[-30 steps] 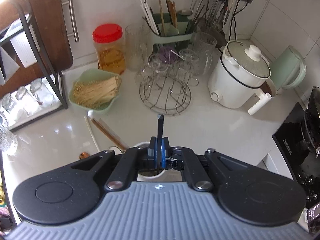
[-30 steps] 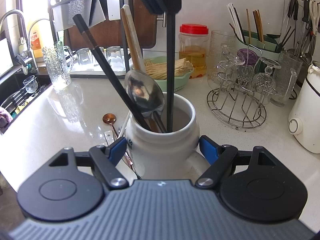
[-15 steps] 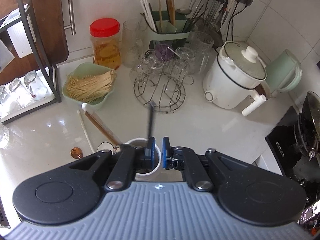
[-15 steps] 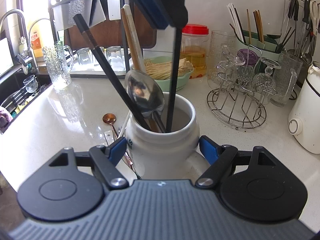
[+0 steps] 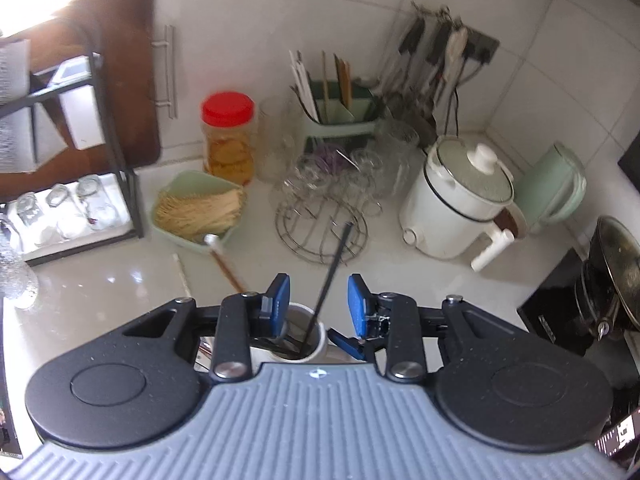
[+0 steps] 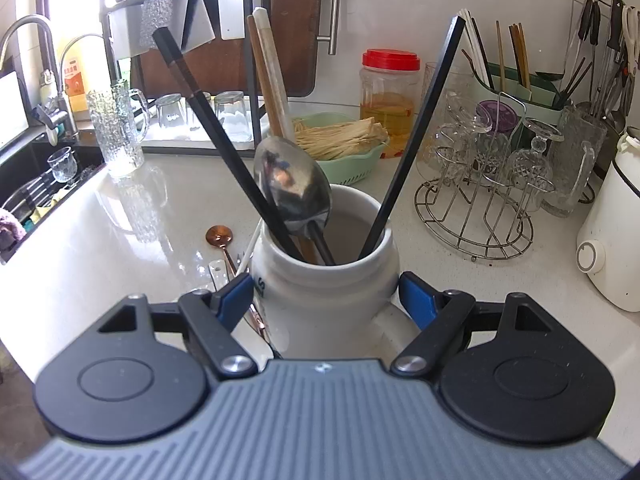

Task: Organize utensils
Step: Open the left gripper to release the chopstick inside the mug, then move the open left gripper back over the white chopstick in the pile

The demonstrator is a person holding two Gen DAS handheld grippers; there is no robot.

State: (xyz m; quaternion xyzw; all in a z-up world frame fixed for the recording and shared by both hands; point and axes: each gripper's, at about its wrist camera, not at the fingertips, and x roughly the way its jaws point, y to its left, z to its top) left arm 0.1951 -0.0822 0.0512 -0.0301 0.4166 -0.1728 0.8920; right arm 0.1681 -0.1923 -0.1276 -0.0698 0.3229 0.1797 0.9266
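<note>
Right gripper (image 6: 324, 296) clamps the white jar (image 6: 326, 280) at frame centre, probably steadying it; left gripper (image 5: 318, 300) jaws opening around the black chopstick (image 5: 328, 280), untouched, leaning in the jar.

Your white crock (image 6: 326, 280) stands upright beside the wire glass rack (image 6: 476, 216); inside lean two black chopsticks (image 6: 416, 136), a steel spoon (image 6: 294, 188) and wooden sticks (image 6: 268, 76).

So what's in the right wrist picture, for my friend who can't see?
A white jar stands on the counter, clamped by the right tool. It holds a big spoon, wooden chopsticks and two black chopsticks. A copper spoon lies beside it.
</note>
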